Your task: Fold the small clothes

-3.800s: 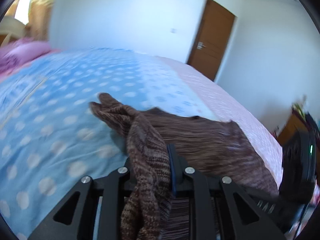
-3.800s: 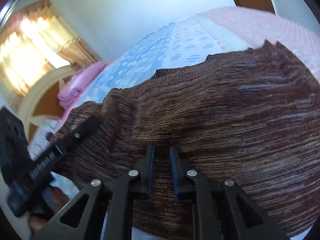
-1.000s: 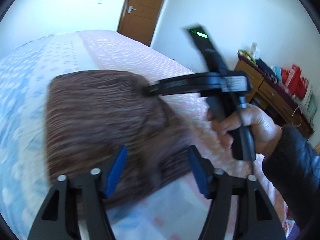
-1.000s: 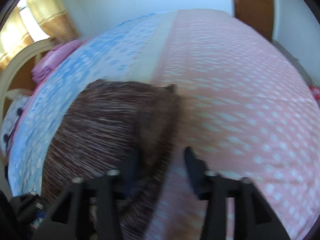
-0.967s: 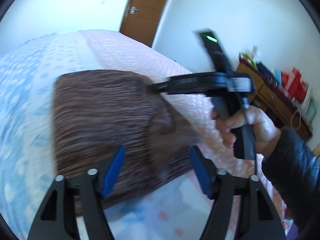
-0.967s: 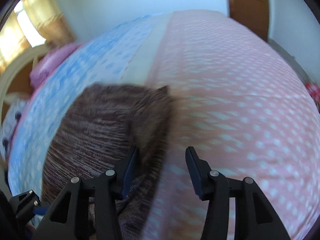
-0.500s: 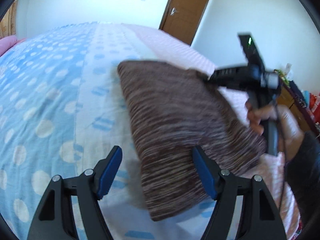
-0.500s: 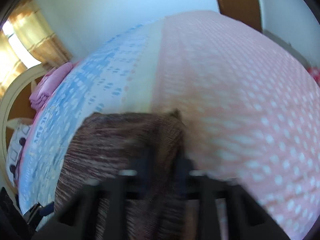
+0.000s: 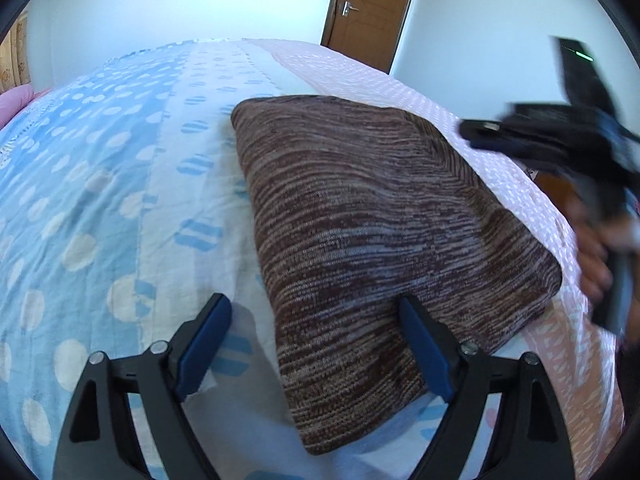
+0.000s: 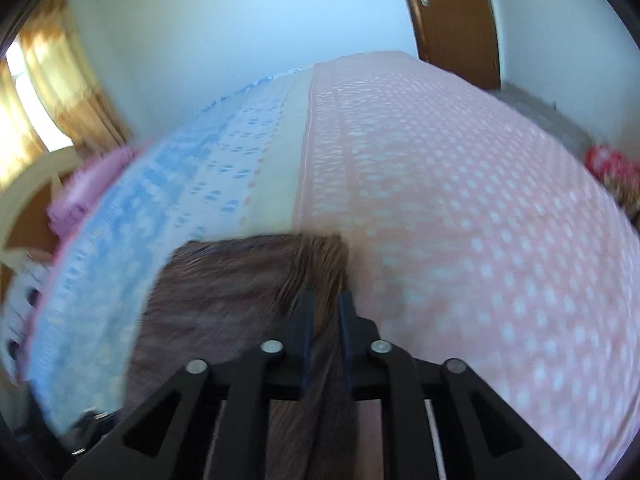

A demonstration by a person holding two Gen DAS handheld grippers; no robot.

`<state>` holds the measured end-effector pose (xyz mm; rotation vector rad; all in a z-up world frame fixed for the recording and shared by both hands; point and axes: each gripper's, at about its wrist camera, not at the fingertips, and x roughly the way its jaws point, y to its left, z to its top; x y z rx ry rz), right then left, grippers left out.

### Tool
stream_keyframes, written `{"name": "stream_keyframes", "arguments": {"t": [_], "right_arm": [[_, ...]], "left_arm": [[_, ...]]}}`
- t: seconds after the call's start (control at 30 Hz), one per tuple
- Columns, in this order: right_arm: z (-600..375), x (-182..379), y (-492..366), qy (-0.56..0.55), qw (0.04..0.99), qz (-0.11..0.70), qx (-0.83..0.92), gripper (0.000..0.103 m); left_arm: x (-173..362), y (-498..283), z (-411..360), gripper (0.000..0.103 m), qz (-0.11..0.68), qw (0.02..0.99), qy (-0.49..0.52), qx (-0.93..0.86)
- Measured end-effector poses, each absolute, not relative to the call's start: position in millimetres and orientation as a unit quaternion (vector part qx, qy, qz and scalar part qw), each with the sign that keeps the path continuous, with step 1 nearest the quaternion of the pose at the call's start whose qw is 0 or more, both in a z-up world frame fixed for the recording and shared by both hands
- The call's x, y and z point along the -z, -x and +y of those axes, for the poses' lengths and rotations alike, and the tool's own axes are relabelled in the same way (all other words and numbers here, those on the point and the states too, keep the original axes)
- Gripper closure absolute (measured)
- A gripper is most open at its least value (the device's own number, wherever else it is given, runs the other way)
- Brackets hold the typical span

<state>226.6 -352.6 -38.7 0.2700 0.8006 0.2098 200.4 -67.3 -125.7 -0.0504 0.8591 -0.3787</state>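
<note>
Left wrist view: my left gripper (image 9: 316,340) spread wide, jaws just been opening, pads off cloth; near edge of folded brown striped knit (image 9: 380,240) lies between them. Knit rests flat on bed (image 9: 120,168), across blue-dotted and pink sheet. My right hand (image 9: 596,264) beside its right edge, blurred. No readable writing.

Right wrist view: my right gripper (image 10: 325,320) narrow, jaws just been opening, knit (image 10: 240,280) edge between pads; grip uncertain, blurred. Door (image 10: 452,12) behind.

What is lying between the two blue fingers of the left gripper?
In the left wrist view, the near corner of the folded brown sweater and bare bedsheet lie between the left gripper fingers, untouched.
</note>
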Motion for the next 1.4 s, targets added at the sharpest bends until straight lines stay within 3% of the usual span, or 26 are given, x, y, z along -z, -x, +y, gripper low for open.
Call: {"name": "stream_keyframes", "arguments": {"t": [0.17, 0.23, 0.27, 0.3, 0.37, 0.43, 0.47, 0.63, 0.77, 0.97, 1.07, 1.13, 1.2, 1.23, 1.4], "right_arm": [[-335, 42, -165, -0.109, 0.905, 0.396, -0.106, 0.075], [-327, 51, -148, -0.092, 0.903, 0.408, -0.099, 0.068], [-323, 57, -142, -0.081, 0.901, 0.416, -0.092, 0.06], [-320, 63, -137, -0.073, 0.9, 0.422, -0.087, 0.059], [-315, 75, -128, -0.061, 0.898, 0.429, -0.076, 0.059], [-316, 84, -122, -0.063, 0.899, 0.431, -0.054, 0.074], [-319, 88, -120, -0.078, 0.899, 0.428, -0.051, 0.076], [-335, 97, -107, -0.156, 0.895, 0.415, -0.045, 0.077], [-341, 98, -99, -0.169, 0.89, 0.419, -0.057, 0.077], [-348, 87, -75, -0.177, 0.872, 0.453, -0.062, 0.075], [-350, 69, -63, -0.158, 0.887, 0.431, -0.049, 0.075], [-350, 50, -62, -0.127, 0.909, 0.395, -0.033, 0.068], [-351, 38, -71, -0.115, 0.92, 0.373, -0.034, 0.045], [-352, 33, -79, -0.117, 0.922, 0.366, -0.038, 0.041], [-357, 25, -141, -0.152, 0.921, 0.356, -0.051, 0.04]], "left_arm": [[126, -197, -71, 0.013, 0.412, 0.894, 0.012, 0.175], [126, -196, -72, 0.013, 0.412, 0.894, 0.01, 0.174], [126, -196, -72, 0.013, 0.412, 0.894, 0.009, 0.174], [126, -196, -72, 0.012, 0.412, 0.894, 0.009, 0.174], [126, -195, -73, 0.011, 0.412, 0.895, 0.008, 0.173], [127, -195, -74, 0.01, 0.412, 0.895, 0.006, 0.173], [127, -195, -74, 0.01, 0.412, 0.895, 0.005, 0.172], [129, -196, -72, 0.007, 0.413, 0.893, 0.009, 0.177], [131, -197, -73, 0.0, 0.416, 0.891, 0.008, 0.184], [131, -196, -69, 0.0, 0.415, 0.89, 0.014, 0.189], [130, -192, -62, 0.0, 0.411, 0.89, 0.029, 0.194], [127, -188, -54, 0.0, 0.408, 0.891, 0.045, 0.193], [121, -185, -46, 0.0, 0.405, 0.893, 0.058, 0.186], [115, -186, -42, 0.0, 0.399, 0.896, 0.065, 0.184], [80, -219, -41, 0.0, 0.375, 0.905, 0.104, 0.174]]}}
